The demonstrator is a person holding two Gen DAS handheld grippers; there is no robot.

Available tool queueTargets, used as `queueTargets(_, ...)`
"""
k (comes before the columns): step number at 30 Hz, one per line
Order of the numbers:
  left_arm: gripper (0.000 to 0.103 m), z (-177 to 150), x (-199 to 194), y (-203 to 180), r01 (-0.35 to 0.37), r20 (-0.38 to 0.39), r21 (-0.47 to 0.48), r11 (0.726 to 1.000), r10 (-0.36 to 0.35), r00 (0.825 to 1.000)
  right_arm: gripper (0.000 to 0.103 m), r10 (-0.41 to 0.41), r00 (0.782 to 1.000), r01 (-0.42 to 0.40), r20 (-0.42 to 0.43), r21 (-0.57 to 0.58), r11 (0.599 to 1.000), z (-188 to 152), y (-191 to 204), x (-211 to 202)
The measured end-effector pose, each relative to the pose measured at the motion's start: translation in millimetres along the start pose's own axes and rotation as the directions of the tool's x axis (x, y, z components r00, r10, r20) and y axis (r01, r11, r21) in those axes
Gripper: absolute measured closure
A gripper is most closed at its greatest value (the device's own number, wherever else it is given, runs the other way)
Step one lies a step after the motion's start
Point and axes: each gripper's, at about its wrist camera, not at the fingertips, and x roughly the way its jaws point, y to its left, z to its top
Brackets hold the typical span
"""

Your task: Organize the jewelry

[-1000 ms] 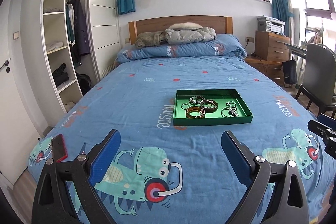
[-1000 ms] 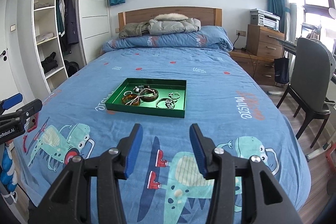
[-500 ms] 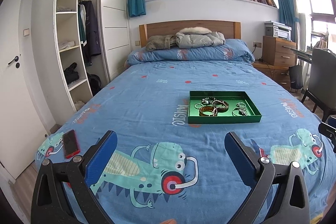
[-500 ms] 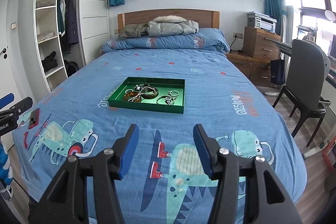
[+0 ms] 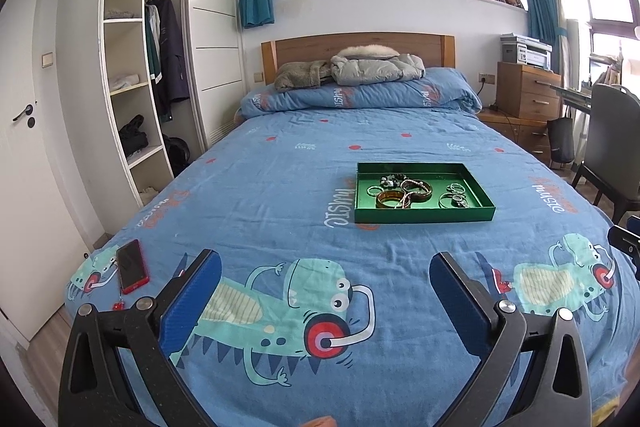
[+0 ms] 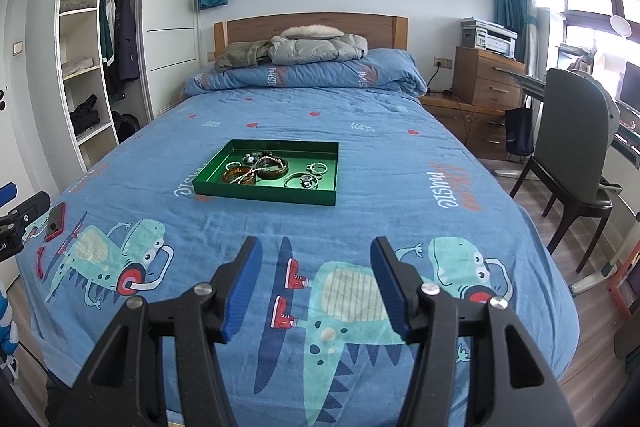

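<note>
A shallow green tray (image 5: 424, 215) lies on the blue bed cover near the middle of the bed. In it are a brown bangle (image 5: 390, 199), a beaded bracelet (image 5: 418, 187) and silver rings (image 5: 454, 197), all loosely heaped. My left gripper (image 5: 325, 259) hovers over the bed's near end, well short of the tray, open wide and empty. My right gripper (image 6: 316, 243) hangs short of the tray (image 6: 264, 193) too; its jaws are opening with nothing between them. The bangle (image 6: 239, 175) and rings (image 6: 306, 179) also show in the right wrist view.
A red phone (image 5: 132, 265) lies on the bed's near left corner. Jackets (image 5: 376, 67) are piled by the headboard. A dark chair (image 6: 576, 155) and a wooden dresser (image 6: 488, 83) stand right of the bed, an open wardrobe (image 5: 132, 87) to the left.
Both grippers drew back a little from the tray, so more of the bed's near end shows. The right jaws spread wider; the left spread slightly.
</note>
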Motion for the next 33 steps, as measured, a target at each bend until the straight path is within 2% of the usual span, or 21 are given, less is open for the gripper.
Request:
queueTargets(6,0.001,-2,4,-3,-0.006,-0.008,0.010,1.000,0.006,1.000,0.045,-0.011,1.000,0.011,0.001,0.011,1.000,-3,-7,5)
queueTargets(17,0.001,-9,19,-9,-0.004,-0.039,0.034,0.999,0.005,0.999,0.033,-0.036,0.999,0.037,-0.006,0.032,0.999,-12,-19,20)
queueTargets(33,0.001,-19,37,-12,-0.001,-0.079,0.041,0.999,0.004,0.997,0.032,-0.042,0.998,0.044,-0.049,0.042,0.998,-23,-24,43)
